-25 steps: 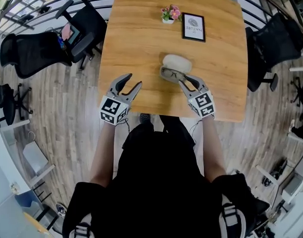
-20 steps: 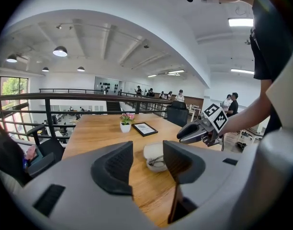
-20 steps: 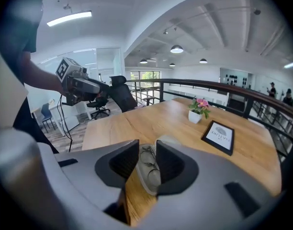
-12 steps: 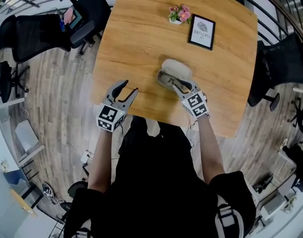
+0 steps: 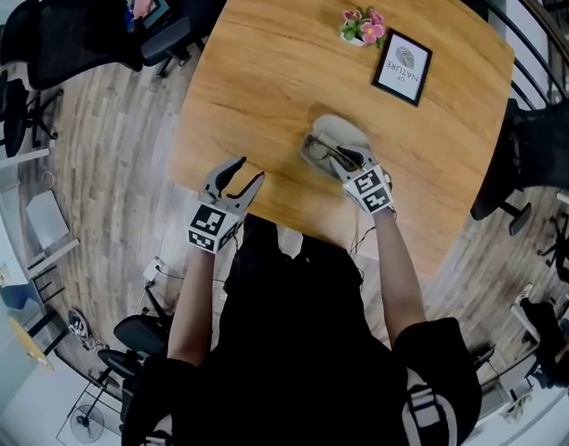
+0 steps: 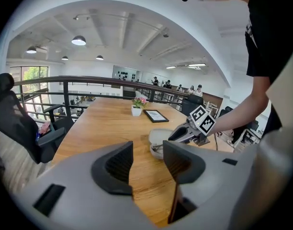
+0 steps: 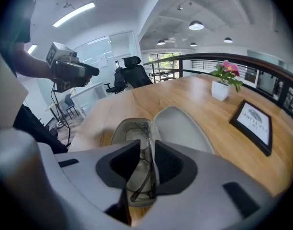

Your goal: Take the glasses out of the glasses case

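Task status from my seat: early, the main step not yet done

- Glasses case sits mid-table, lid already swung open and lying flat on the far side. So the opening part is finished
- Glasses lie folded in the lower shell of the case, not yet lifted out. The right gripper view shows the frame running lengthwise down the shell, hinge end toward the lid
- Right gripper is down at the case, pointing into it. Its jaws have just been closing and now stand narrowly parted with the glasses frame between the pads. The frame sits close against one pad, but I see a sliver of gap at the other, so I judge this as astride the frame, not clamped on it
- Left gripper hangs near the front table edge, well apart from the case, jaws spread and nothing between them but bare wood in its own view
- Small flower pot and framed print stand at the far end, clear of the work

Left to do, as I read it: finish the pinch on the frame, lift the glasses clear of the shell, set them on the table. The case may slide when I pull, since the left gripper is not bracing it
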Motion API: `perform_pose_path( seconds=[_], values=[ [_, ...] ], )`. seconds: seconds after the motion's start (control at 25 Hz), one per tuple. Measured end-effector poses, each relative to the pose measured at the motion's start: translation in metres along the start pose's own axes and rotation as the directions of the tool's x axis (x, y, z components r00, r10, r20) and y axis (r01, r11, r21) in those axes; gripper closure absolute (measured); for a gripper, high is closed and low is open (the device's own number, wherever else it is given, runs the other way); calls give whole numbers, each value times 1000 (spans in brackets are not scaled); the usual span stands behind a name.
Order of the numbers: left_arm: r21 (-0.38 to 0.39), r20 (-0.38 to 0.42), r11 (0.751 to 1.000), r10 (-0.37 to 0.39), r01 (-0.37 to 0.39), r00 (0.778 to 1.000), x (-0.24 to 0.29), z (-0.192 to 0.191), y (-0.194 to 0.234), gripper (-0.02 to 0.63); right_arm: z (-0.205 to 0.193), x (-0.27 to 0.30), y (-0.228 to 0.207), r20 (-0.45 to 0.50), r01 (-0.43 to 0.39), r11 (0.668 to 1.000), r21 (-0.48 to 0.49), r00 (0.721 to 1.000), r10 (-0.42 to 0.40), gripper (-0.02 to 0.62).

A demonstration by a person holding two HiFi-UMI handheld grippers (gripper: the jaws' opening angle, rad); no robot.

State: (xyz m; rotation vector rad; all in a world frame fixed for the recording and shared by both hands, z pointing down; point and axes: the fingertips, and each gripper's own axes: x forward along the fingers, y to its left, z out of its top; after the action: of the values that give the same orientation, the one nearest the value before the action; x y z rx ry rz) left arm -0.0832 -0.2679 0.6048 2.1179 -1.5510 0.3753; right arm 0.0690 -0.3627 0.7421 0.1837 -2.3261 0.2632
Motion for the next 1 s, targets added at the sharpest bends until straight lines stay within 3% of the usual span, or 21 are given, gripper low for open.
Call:
perform_pose_path(
  seconds=[0.28, 0.52, 1.0],
  values=[
    [16, 2, 1000, -3, 3, 1000, 9, 2, -6, 391, -10, 15, 4, -68, -42, 996, -73, 997, 37, 514],
    [29, 6, 999, -22, 21, 1000, 16, 5, -10, 391, -12, 17, 3, -80, -24, 997, -76, 997, 18, 557],
    [46, 11, 998, -48, 48, 999, 14, 9, -11, 391, -8, 14, 5, -88, -5, 994, -112, 996, -5, 571]
  ],
)
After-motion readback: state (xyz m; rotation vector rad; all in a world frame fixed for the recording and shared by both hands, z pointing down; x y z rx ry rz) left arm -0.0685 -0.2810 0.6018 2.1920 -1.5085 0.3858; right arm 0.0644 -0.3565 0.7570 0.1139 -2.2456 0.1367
